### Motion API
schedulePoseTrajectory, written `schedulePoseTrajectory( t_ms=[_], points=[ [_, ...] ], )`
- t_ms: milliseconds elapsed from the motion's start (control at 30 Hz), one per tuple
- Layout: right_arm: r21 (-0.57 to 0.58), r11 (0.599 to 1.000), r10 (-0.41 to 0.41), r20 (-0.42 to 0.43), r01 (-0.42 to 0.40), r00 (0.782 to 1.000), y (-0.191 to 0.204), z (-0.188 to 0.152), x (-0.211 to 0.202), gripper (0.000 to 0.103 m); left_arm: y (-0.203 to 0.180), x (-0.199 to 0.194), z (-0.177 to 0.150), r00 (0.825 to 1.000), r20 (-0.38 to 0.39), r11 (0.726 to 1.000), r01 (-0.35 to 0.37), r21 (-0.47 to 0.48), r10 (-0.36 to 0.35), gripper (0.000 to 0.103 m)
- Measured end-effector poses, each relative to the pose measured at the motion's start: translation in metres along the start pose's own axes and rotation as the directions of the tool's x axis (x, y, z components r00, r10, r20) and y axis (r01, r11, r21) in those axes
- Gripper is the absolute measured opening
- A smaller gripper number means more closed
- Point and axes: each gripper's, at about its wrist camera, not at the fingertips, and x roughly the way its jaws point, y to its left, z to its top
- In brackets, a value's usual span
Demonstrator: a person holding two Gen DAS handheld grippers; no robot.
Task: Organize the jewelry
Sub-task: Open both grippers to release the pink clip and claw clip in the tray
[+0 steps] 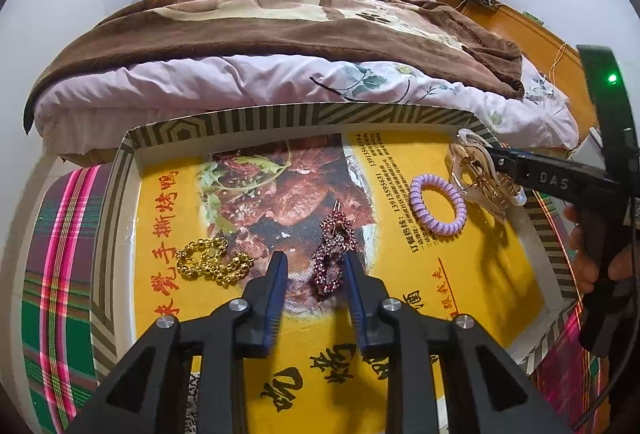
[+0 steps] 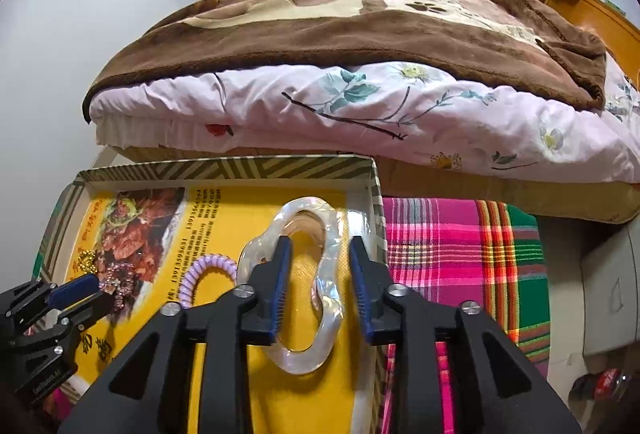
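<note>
A shallow box (image 1: pixel 260 117) with a striped rim is lined with a yellow printed sheet. My left gripper (image 1: pixel 316 262) stands open over it, and a dark red beaded piece (image 1: pixel 334 254) lies between its fingers, loose on the sheet. A gold bead chain (image 1: pixel 212 260) lies just to its left. A purple spiral hair tie (image 1: pixel 438 207) rests toward the box's far right. Beside it lies a pearly hair claw (image 2: pixel 308 294). My right gripper (image 2: pixel 320 246) is open, its fingers straddling one side of the claw without pressing it.
The box sits on a plaid cloth (image 2: pixel 448 246) over a round table. Right behind it is a bed (image 1: pixel 280 81) with a brown blanket and a floral quilt. A person's hand (image 1: pixel 584 246) holds the right gripper. Grey furniture (image 2: pixel 608 294) stands at the right.
</note>
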Motion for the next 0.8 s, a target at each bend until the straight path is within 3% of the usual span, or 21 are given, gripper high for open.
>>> schedulePoseTrajectory(
  t_ms=[67, 133, 500, 800],
  points=[
    [-0.002, 1.0, -0.004, 0.014, 0.004, 1.0, 0.0, 0.0, -0.006, 0.047, 0.0, -0.003, 0.0, 1.0, 0.006, 1.0, -0.006, -0.005, 0.006, 0.039],
    [0.002, 1.0, 0.016, 0.026, -0.016, 1.0, 0.0, -0.002, -0.013, 0.047, -0.002, -0.01, -0.001, 1.0, 0.027, 1.0, -0.003, 0.001, 0.003, 0.06],
    [0.024, 0.998, 0.059, 0.091, -0.062, 0.994, 0.007, -0.024, -0.063, 0.047, -0.012, -0.059, -0.011, 0.997, 0.082, 1.0, -0.002, 0.013, 0.001, 0.068],
    [0.016, 0.989, 0.143, 0.141, -0.147, 0.98, 0.013, -0.077, -0.124, 0.047, -0.008, -0.12, -0.051, 0.991, 0.13, 1.0, 0.019, 0.007, -0.02, 0.074]
  ],
)
